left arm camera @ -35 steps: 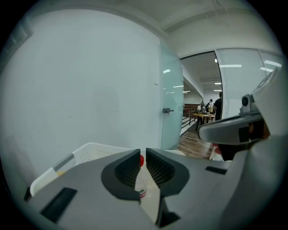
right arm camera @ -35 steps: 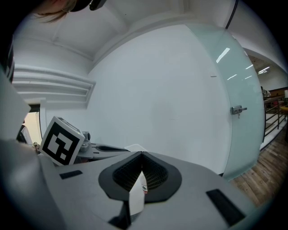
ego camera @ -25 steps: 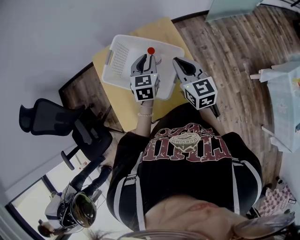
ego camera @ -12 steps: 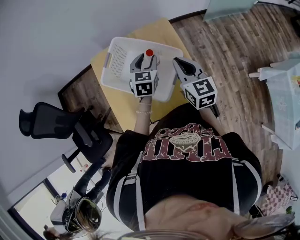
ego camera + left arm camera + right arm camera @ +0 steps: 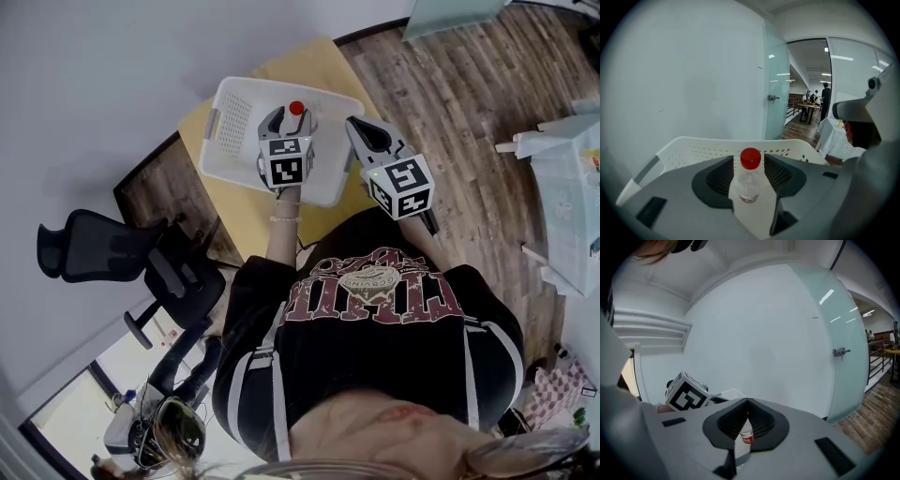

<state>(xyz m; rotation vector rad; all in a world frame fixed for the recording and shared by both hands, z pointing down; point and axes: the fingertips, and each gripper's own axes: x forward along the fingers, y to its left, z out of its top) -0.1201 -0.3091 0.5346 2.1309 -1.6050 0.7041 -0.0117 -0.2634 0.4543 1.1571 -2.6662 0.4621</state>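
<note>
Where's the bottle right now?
The bottle stands upright between the parted jaws of the left gripper, in front of the basket's far rim; in the head view it is top centre, left of the right gripper.

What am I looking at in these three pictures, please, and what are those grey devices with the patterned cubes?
A person holds a two-jaw gripper in each hand; the patterned cubes belong to them. The head view comes from a camera on the person's head, looking steeply down. The other two come from cameras riding on each gripper, looking along its jaws. A white perforated basket sits on a yellow table. Upright over it is a clear bottle with a red cap; its base is hidden. The left gripper has its jaws apart on either side of the bottle; whether they touch it I cannot tell. The right gripper is shut and empty, just right of the left one.
</note>
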